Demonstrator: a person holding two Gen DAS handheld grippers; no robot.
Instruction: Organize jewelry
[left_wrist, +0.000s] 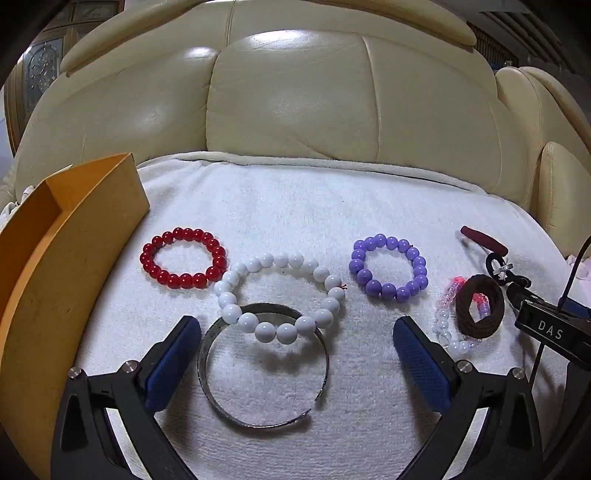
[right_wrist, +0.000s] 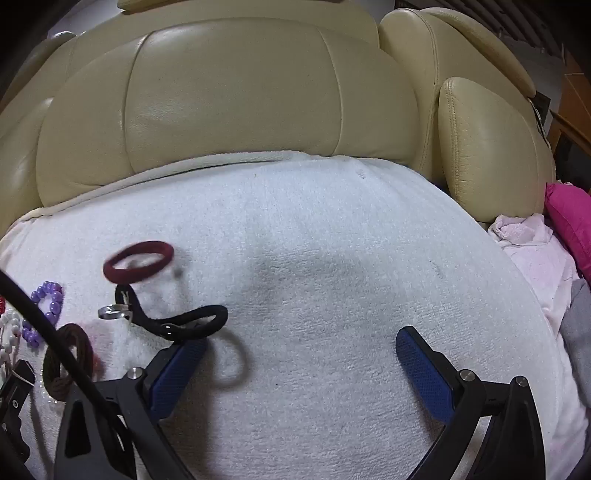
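Observation:
On a white towel (left_wrist: 295, 221) lie a red bead bracelet (left_wrist: 183, 257), a white bead bracelet (left_wrist: 282, 297), a purple bead bracelet (left_wrist: 388, 267), a silver bangle (left_wrist: 263, 369), a clear bead bracelet (left_wrist: 448, 328) and a brown hair tie (left_wrist: 479, 306). My left gripper (left_wrist: 295, 354) is open around the bangle, just above it. My right gripper (right_wrist: 303, 358) is open and empty over bare towel. A black hair tie (right_wrist: 184, 323) with a silver ring (right_wrist: 114, 313) lies by its left finger, and a maroon hair tie (right_wrist: 138, 260) lies beyond.
A yellow cardboard box (left_wrist: 55, 266) stands open at the left edge of the towel. A cream leather sofa back (left_wrist: 295, 92) rises behind. Pink cloths (right_wrist: 532, 236) and a magenta cushion (right_wrist: 572, 221) lie at the right. The right gripper's body (left_wrist: 550, 332) shows at the left view's right edge.

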